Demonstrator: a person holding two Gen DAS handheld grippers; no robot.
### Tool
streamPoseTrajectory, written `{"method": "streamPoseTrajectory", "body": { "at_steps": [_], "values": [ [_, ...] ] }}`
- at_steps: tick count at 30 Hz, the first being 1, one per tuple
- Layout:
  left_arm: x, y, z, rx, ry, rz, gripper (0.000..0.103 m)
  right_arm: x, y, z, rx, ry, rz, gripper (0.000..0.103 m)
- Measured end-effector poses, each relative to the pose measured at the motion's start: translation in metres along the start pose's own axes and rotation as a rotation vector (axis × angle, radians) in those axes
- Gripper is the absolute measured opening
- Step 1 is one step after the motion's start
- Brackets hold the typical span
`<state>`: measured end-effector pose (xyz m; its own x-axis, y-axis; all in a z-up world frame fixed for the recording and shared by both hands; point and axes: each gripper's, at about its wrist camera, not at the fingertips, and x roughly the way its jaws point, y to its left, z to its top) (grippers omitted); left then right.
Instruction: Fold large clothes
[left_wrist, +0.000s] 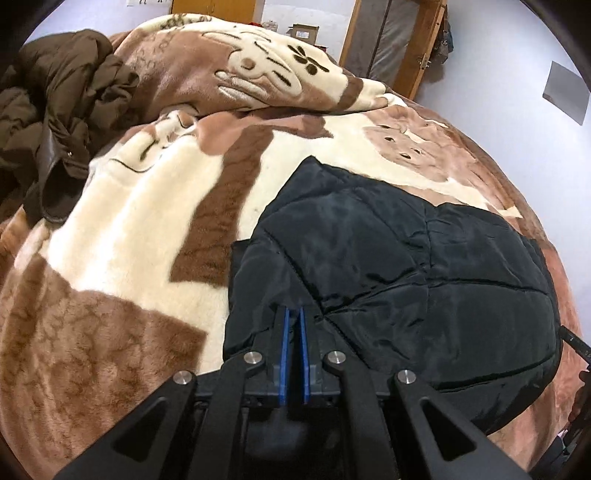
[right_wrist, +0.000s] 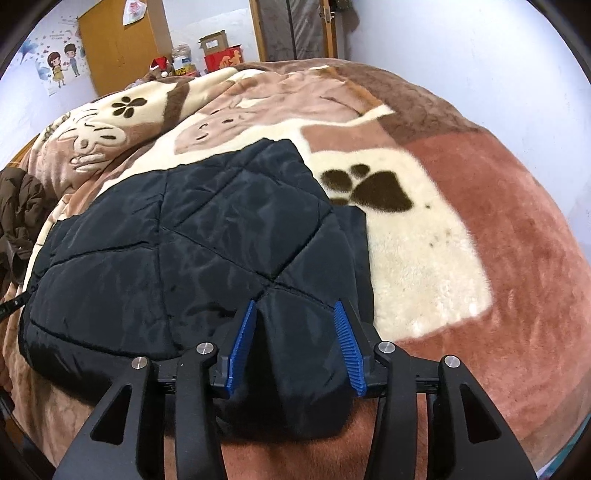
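Left gripper (left_wrist: 294, 314) was pinched tight on the black quilted padded jacket (left_wrist: 388, 258); right gripper (right_wrist: 295, 314) gaped half-wide around its hem, not gripping. Best clamp right before lifting.

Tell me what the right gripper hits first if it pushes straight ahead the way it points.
Probably the black quilted jacket itself: the right gripper already straddles a padded fold of it, jaws apart, and more jacket lies ahead. The plush blanket lies underneath and beyond; depth is hard to judge.
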<state>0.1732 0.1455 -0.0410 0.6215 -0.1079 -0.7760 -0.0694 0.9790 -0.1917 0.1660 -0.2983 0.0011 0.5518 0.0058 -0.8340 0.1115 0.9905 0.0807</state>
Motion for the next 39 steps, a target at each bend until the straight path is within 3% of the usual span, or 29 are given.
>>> {"method": "streamPoseTrajectory", "body": {
  "at_steps": [1,4,5,8,9,12,27,37,39],
  "values": [
    [0.001,0.001,-0.001,-0.004,-0.002,-0.002,0.009,0.001,-0.001,0.0,0.003,0.001,0.006,0.046],
    [0.008,0.006,-0.002,-0.017,-0.002,0.004,0.029,0.012,-0.012,0.0,0.038,0.013,0.023,0.05],
    [0.011,0.008,-0.003,-0.024,0.001,0.005,0.039,0.015,-0.017,-0.001,0.049,0.017,0.015,0.054],
    [0.029,0.023,-0.006,-0.09,0.037,-0.048,0.049,0.029,-0.034,-0.003,0.127,0.048,0.061,0.068],
    [0.033,0.027,-0.006,-0.108,0.043,-0.053,0.059,0.033,-0.037,-0.004,0.141,0.058,0.082,0.069],
    [0.044,0.037,-0.009,-0.151,0.062,-0.089,0.067,0.039,-0.038,-0.004,0.12,0.067,0.103,0.07],
    [0.073,0.032,0.011,-0.118,0.099,-0.112,0.074,0.077,-0.053,0.017,0.173,0.131,0.21,0.077],
    [0.075,0.037,0.004,-0.134,0.083,-0.15,0.075,0.083,-0.073,0.001,0.271,0.147,0.32,0.081],
    [0.08,0.037,0.007,-0.139,0.095,-0.163,0.077,0.092,-0.079,0.0,0.31,0.168,0.35,0.087]
  ]
}}
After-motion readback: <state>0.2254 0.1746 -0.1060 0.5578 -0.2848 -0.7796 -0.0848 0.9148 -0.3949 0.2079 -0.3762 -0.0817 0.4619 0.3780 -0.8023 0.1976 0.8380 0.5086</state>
